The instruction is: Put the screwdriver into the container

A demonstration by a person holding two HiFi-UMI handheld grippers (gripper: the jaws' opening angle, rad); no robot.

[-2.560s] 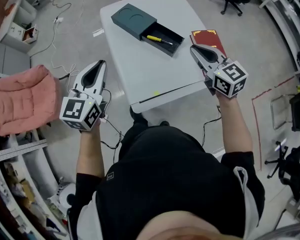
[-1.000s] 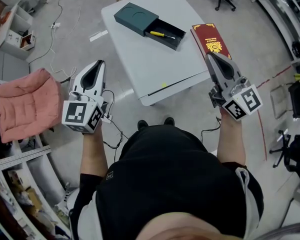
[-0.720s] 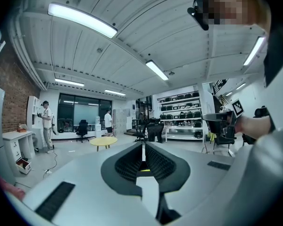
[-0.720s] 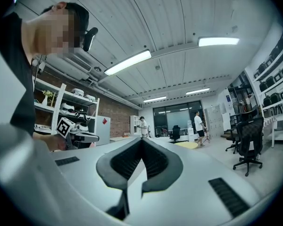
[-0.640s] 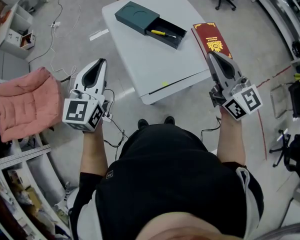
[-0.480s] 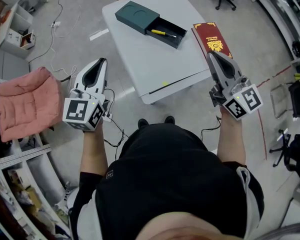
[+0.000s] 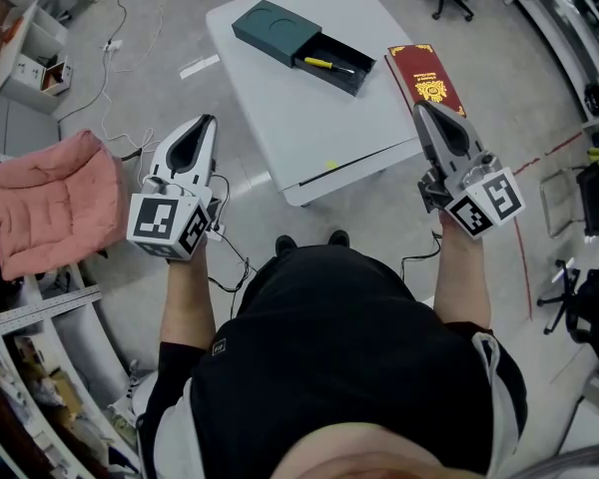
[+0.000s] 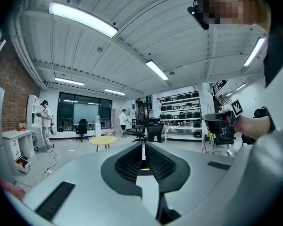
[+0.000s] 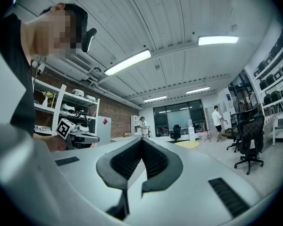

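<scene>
White table (image 7: 304,118), dark container (image 7: 272,34), grey floor (image 7: 504,58)

Screwdriver (image 7: 320,64): yellow handle. Container (image 7: 277,36): dark teal. Table (image 7: 314,133): white. Book (image 7: 426,78): dark red, gold emblem (print illegible). Cushion (image 7: 42,206): pink. Left gripper (image 7: 206,121), right gripper (image 7: 418,109): grey-white, black-and-white marker cubes.

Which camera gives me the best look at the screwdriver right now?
The head view. The yellow-handled screwdriver lies in the open drawer of the dark container on the white table. Both gripper views look out across the room and show no screwdriver, only their own closed jaws.
</scene>
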